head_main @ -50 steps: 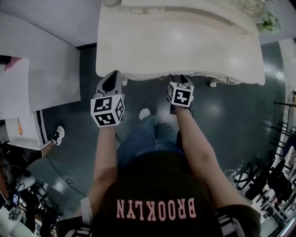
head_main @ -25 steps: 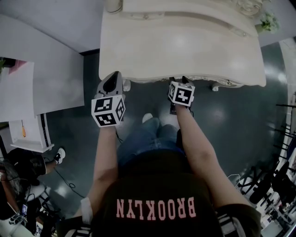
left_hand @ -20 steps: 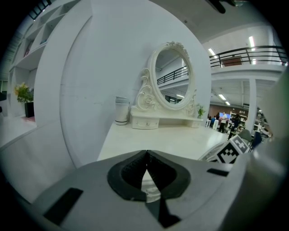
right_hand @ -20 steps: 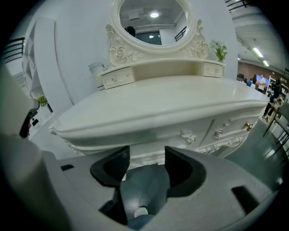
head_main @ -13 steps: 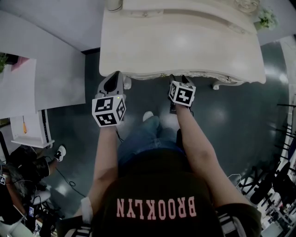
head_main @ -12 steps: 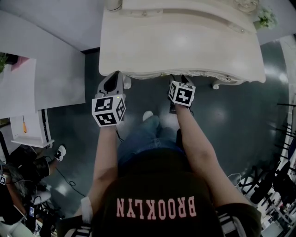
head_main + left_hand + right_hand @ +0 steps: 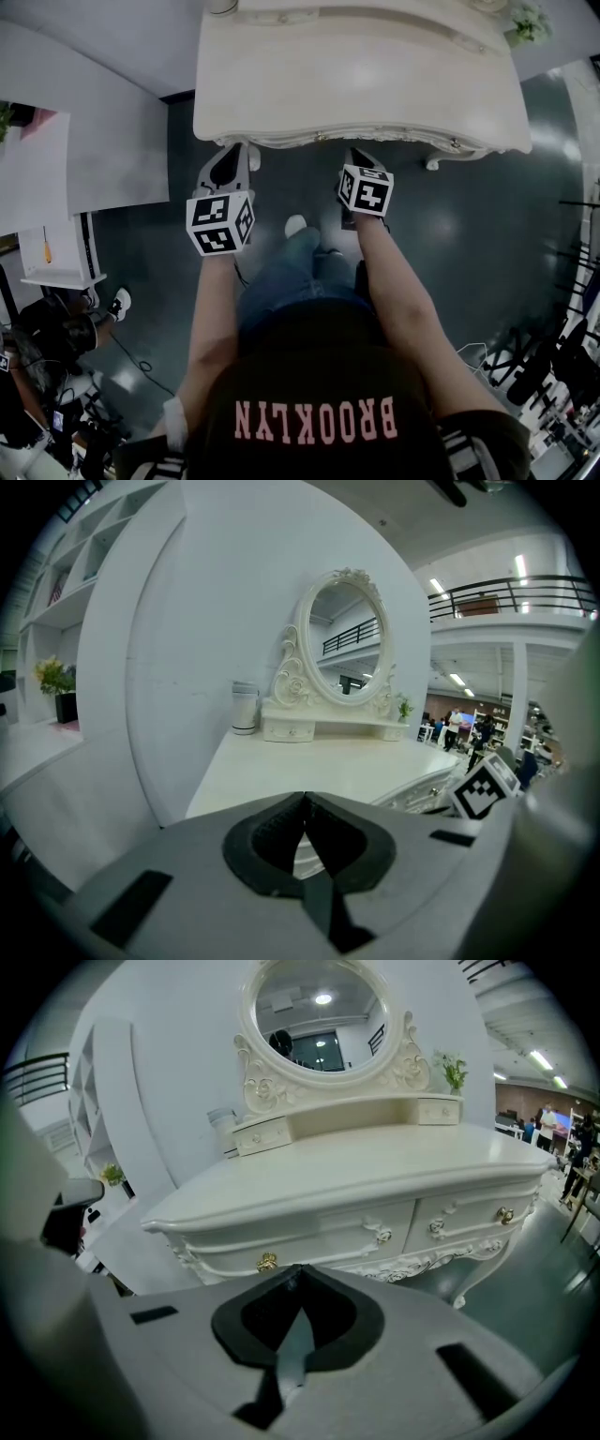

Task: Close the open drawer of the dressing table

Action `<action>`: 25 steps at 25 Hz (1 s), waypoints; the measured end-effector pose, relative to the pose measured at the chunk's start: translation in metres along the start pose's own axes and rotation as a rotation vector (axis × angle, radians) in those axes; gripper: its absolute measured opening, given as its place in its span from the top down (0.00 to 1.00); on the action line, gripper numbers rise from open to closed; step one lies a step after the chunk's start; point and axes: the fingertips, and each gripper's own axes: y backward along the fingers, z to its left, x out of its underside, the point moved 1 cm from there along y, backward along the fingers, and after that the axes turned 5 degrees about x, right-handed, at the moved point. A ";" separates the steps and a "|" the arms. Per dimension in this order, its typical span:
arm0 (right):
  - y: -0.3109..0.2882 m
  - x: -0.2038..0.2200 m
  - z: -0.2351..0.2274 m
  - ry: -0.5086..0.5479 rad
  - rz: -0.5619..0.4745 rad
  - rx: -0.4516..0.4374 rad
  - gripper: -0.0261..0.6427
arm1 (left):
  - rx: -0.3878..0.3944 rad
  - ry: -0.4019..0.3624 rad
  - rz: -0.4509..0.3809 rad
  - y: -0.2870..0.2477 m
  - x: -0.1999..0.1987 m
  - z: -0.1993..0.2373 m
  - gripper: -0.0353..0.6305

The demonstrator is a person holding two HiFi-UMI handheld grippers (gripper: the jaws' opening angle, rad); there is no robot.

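Note:
The cream dressing table stands in front of me; in the right gripper view its carved front shows the drawers lying flush, with a gold knob on the left one. My left gripper is shut and empty, just off the table's front left corner, its tips meeting below the tabletop's edge. My right gripper sits just short of the front edge near the middle. Its jaws have just closed, tips together, with nothing between them.
An oval mirror with small side drawers stands at the table's back, a white cup beside it and a small plant at the far right. A white desk and a seated person are left; stands right.
The table's front edge sits slightly higher in the head view, and both grippers stand a little farther back from it. The drawers' state is not visible in the earlier frames.

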 end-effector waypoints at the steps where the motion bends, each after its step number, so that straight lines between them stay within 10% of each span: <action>1: 0.002 0.001 0.001 0.002 -0.003 -0.009 0.96 | -0.002 0.003 0.001 0.002 0.003 -0.001 0.94; 25: 0.102 -0.014 -0.017 -0.013 -0.150 -0.136 0.97 | -0.006 0.024 -0.077 0.055 0.000 -0.066 0.94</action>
